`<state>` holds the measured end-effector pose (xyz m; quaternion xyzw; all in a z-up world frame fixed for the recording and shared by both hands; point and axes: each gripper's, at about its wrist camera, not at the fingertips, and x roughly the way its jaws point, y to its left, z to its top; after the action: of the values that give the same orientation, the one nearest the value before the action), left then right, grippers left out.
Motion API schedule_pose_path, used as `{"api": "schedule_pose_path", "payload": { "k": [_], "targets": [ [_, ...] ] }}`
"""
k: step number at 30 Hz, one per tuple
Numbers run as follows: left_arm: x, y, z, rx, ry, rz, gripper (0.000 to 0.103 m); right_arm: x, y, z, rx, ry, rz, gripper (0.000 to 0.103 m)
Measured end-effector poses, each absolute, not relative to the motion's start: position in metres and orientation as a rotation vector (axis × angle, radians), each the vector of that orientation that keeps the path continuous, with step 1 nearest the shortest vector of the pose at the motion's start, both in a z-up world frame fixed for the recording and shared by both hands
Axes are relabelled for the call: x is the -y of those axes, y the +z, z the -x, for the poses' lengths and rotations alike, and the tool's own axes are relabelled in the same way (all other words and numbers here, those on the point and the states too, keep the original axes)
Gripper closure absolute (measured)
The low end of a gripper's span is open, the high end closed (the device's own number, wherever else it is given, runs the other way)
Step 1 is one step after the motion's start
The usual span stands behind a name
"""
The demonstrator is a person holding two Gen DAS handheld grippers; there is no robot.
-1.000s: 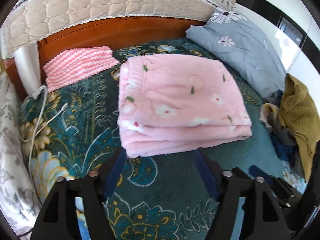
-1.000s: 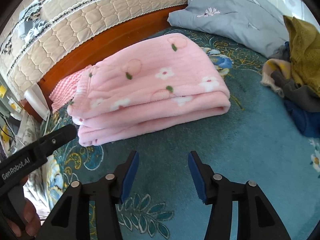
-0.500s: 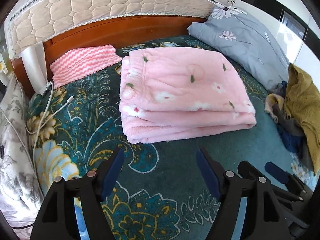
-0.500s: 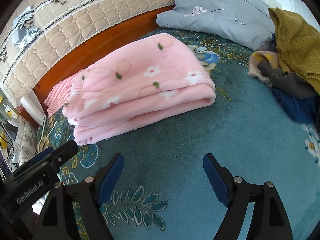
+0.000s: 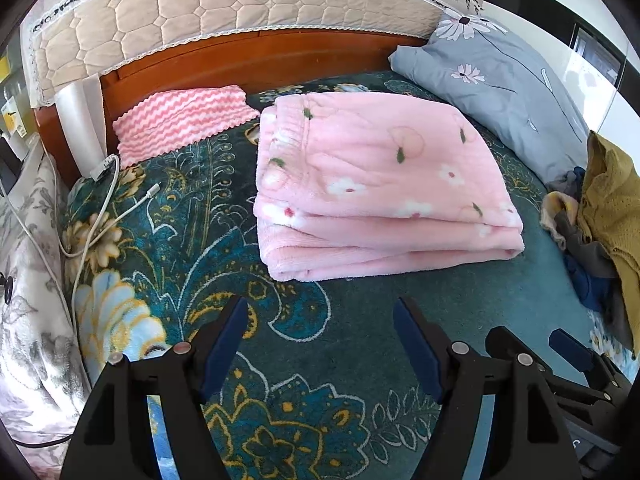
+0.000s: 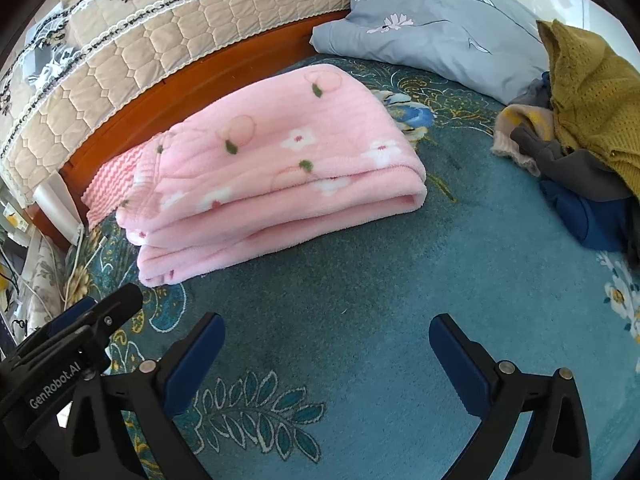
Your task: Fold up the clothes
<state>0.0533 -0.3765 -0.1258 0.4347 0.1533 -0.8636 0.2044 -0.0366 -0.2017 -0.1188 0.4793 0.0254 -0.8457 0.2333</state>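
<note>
A pink fleece garment with flower and peach prints (image 5: 372, 184) lies folded in a neat stack on the teal patterned bedspread (image 5: 340, 320); it also shows in the right wrist view (image 6: 272, 168). My left gripper (image 5: 320, 320) is open and empty, a short way in front of the stack. My right gripper (image 6: 326, 336) is open and empty, also in front of the stack and apart from it. The right gripper shows at the lower right of the left wrist view (image 5: 568, 356); the left gripper shows at the lower left of the right wrist view (image 6: 80, 332).
A heap of unfolded clothes, mustard, grey and blue (image 6: 580, 120), lies at the right. A grey flowered pillow (image 5: 500, 80) sits behind it. A folded pink zigzag cloth (image 5: 180, 120) lies by the wooden headboard (image 5: 240, 60). White charging cables (image 5: 92, 216) trail at the left.
Both grippers have drawn back from the folded pink stack. The right gripper's jaws have opened wider. The stack lies still.
</note>
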Motion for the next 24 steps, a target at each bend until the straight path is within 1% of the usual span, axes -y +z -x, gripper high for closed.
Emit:
{"api": "schedule_pose_path", "payload": {
  "k": [7,24],
  "targets": [
    [0.3775,-0.1284,-0.0536,-0.420,-2.401,-1.208,0.027,0.2044,-0.1189,0.0358,-0.105,-2.324,-1.300,0.000],
    [0.3845,-0.1349,-0.0575,-0.469,-2.384,-1.195,0.027,0.2113,-0.1164,0.0304,-0.188,-2.322,-1.245,0.000]
  ]
}}
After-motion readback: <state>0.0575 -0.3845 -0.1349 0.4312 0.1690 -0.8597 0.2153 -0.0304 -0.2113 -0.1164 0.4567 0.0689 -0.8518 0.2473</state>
